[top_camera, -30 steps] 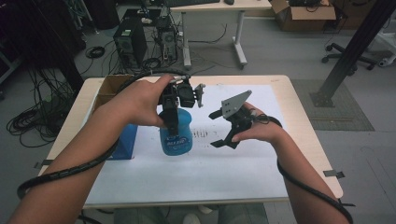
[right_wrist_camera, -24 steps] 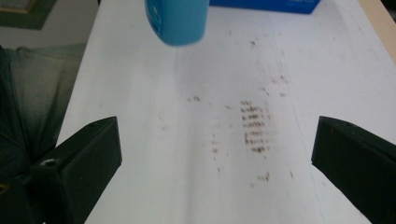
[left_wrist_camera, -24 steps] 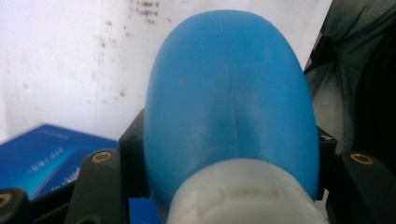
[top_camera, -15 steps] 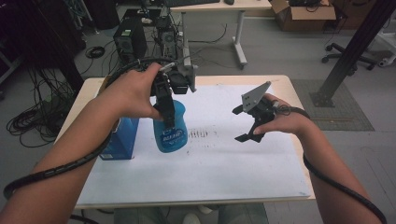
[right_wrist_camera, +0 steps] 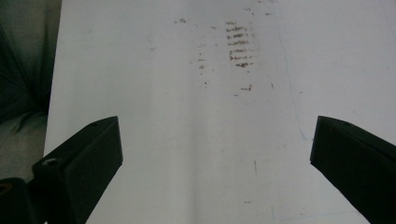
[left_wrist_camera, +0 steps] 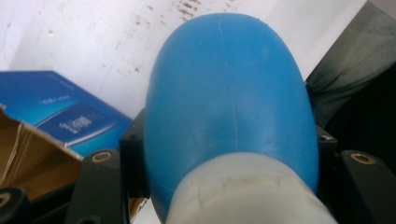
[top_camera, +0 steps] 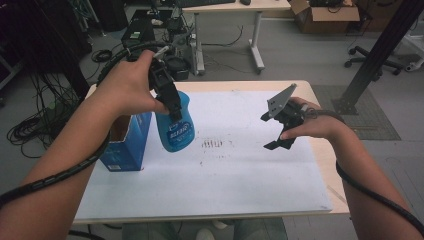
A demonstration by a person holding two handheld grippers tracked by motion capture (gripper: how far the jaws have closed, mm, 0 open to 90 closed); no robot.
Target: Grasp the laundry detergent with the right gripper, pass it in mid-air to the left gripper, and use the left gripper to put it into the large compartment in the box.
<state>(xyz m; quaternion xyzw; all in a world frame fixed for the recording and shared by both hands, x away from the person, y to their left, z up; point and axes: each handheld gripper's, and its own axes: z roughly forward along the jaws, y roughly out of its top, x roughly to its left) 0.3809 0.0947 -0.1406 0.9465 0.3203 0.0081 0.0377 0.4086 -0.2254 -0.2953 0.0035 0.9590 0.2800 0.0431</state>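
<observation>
a person sits at a table (top_camera: pixel 310 200) covered with a white sheet, holding a two-jaw gripper in each hand. seen from above, the left gripper (top_camera: pixel 171 106) is clamped on the neck of a blue bottle (top_camera: pixel 175 127), just below its white cap. the bottle hangs in the air above the left part of the sheet, tilted a little, with white print on its front. it is right beside an open blue box (top_camera: pixel 122 150) that stands at the table's left edge, and whether the two touch cannot be told. in the left gripper view the rounded blue body of the bottle (left_wrist_camera: pixel 229 93) sits between the two black jaws, which press on it from both sides, the white cap (left_wrist_camera: pixel 243 191) nearest the camera and the blue box (left_wrist_camera: pixel 60 116) below to the left.

the right gripper (top_camera: pixel 278 131) is held above the right part of the sheet, well apart from the bottle, a grey three-cornered plate on top. its jaws stand wide with nothing between them. in the right gripper view they frame bare white sheet (right_wrist_camera: pixel 196 140) marked with a patch of short brown smudges (right_wrist_camera: pixel 239 44). the same smudges (top_camera: pixel 214 144) lie between the two grippers in the high view
</observation>
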